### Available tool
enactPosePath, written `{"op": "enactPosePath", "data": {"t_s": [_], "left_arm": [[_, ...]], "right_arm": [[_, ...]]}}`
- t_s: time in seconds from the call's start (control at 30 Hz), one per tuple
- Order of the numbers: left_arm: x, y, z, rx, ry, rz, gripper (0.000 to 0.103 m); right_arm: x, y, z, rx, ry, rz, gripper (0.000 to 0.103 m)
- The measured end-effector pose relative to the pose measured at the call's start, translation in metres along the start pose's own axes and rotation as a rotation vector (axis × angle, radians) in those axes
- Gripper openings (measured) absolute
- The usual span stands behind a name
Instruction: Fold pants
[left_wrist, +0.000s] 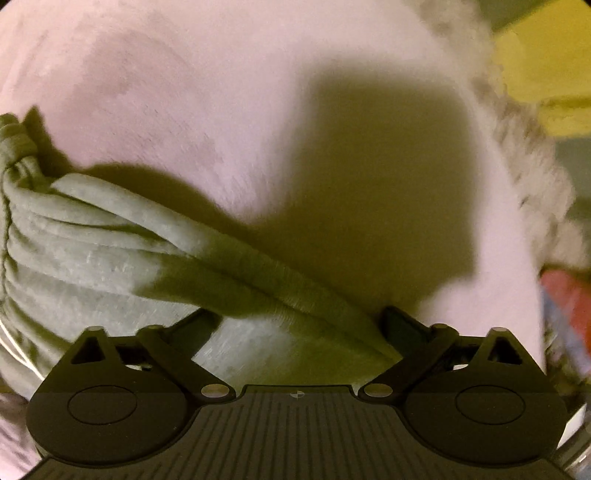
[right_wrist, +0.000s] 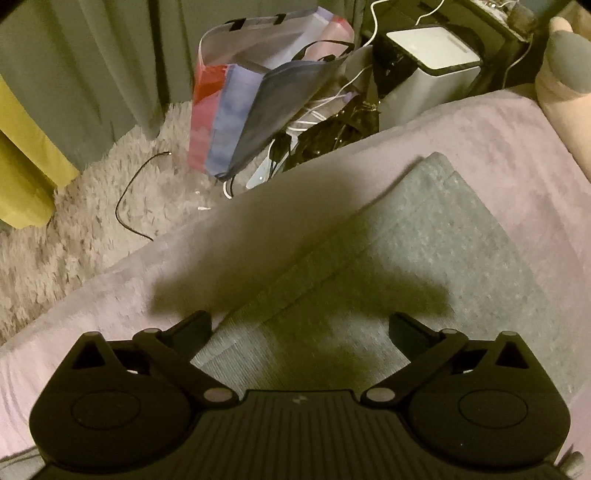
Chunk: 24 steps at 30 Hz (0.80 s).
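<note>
My left gripper stands with fingers spread wide, holding nothing, above the gathered waistband end of the grey-green knit pants; the bunched folds run left of and beneath the fingers; my right gripper is likewise spread wide and empty over a flat leg of the same pants; the garment lies on a pale pink fleece blanket; a shaggy beige rug and a red-and-blue bag sit beyond the blanket's edge.
</note>
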<state>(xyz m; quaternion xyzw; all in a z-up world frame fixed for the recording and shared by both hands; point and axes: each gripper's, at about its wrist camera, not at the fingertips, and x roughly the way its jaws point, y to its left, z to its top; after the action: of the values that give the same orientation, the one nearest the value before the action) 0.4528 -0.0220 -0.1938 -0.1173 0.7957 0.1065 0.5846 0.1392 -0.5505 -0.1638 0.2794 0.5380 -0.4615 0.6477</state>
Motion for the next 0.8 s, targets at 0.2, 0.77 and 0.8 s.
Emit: {"op": "enactPosePath", "data": {"t_s": [0.2, 0.77, 0.8], "left_arm": [[0.001, 0.013, 0.007, -0.003, 0.005, -0.065, 0.092], [-0.014, 0.065, -0.004, 0.038, -0.020, -0.267, 0.018], [-0.013, 0.067, -0.005, 0.037, -0.027, -0.280, 0.016]], "right_arm": [[-0.002, -0.014, 0.008, 0.033, 0.026, 0.030, 0.103], [-0.001, -0.034, 0.014, 0.073, -0.050, -0.008, 0.035], [-0.005, -0.037, 0.013, 0.066, -0.061, -0.001, 0.020]]}}
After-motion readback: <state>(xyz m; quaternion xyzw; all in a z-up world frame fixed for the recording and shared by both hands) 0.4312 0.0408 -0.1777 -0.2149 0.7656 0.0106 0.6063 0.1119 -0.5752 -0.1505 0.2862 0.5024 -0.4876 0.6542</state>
